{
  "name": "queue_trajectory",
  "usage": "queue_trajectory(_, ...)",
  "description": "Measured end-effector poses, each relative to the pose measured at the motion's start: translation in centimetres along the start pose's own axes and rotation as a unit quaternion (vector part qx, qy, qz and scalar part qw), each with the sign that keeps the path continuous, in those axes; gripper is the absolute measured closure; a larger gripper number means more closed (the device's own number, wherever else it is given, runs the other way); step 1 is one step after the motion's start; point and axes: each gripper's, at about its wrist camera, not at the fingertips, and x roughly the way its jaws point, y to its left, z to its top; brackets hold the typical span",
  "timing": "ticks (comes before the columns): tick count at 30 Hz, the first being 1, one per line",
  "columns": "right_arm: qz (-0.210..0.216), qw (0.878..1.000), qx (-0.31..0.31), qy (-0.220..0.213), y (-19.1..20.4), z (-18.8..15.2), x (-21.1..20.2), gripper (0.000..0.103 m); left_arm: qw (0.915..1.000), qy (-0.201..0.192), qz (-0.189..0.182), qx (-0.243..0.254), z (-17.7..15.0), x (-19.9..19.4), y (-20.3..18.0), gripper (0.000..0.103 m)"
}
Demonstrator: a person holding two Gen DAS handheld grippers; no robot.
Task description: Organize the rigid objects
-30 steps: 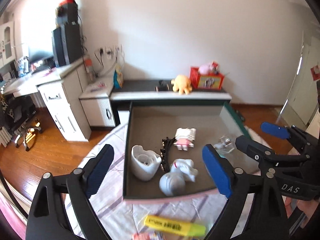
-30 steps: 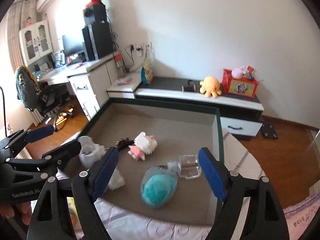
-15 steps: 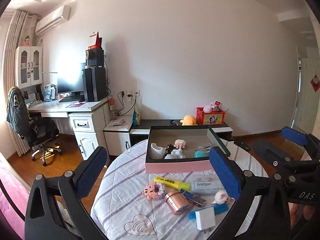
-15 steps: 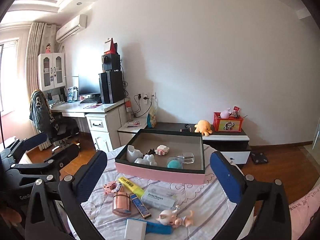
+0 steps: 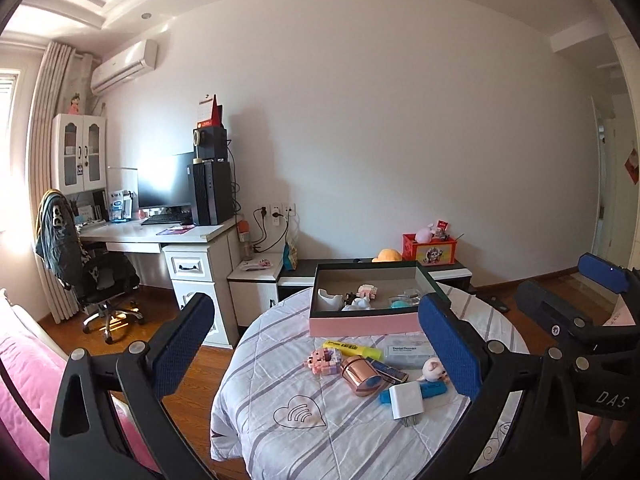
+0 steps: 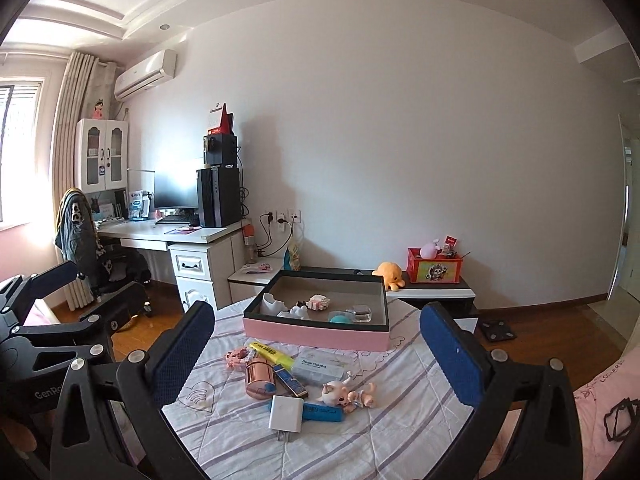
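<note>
Pink-walled and dark-rimmed, the storage box (image 6: 316, 334) is sitting at the far side of the round quilted table (image 6: 384, 432), already holding a few small items. Loose rigid things are lying in a cluster on the cloth in front of it: a yellow highlighter (image 6: 269, 352), a dental flosser case (image 6: 320, 365), a rose-gold cup (image 6: 259, 375) on its side, a white charger plug (image 6: 285, 412), a blue marker (image 6: 323, 413), a pink block figure (image 5: 325, 361) and a small pig doll (image 6: 347, 393).

Both grippers are hanging above the near edge of the table, empty and spread wide: the left gripper (image 5: 318, 352) and the right gripper (image 6: 318, 354) each have their blue pads well apart with nothing between them.

The cluster is lying forward of and below both grippers. The charger plug and marker are lying nearest; the marker's long axis is running across the view, left to right, so jaws would probably need turning to close across its narrow side. The pig doll is sitting toward the right gripper's side, the block figure toward the left's, so either hand could plausibly start with its own neighbour.
</note>
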Motion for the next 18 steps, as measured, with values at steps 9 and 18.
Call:
queue_trajectory(9, -0.001, 1.000, -0.003, -0.006, 0.5, -0.2, -1.2, 0.000, 1.0000, -0.004, 0.002, -0.002, 0.0, -0.3, 0.1, 0.000)
queue_trajectory(18, -0.003, 1.000, 0.000, 0.010, 0.5, -0.8, -0.3, 0.000, 0.9999, 0.017, -0.003, -0.001, -0.8, 1.2, -0.2, 0.000)
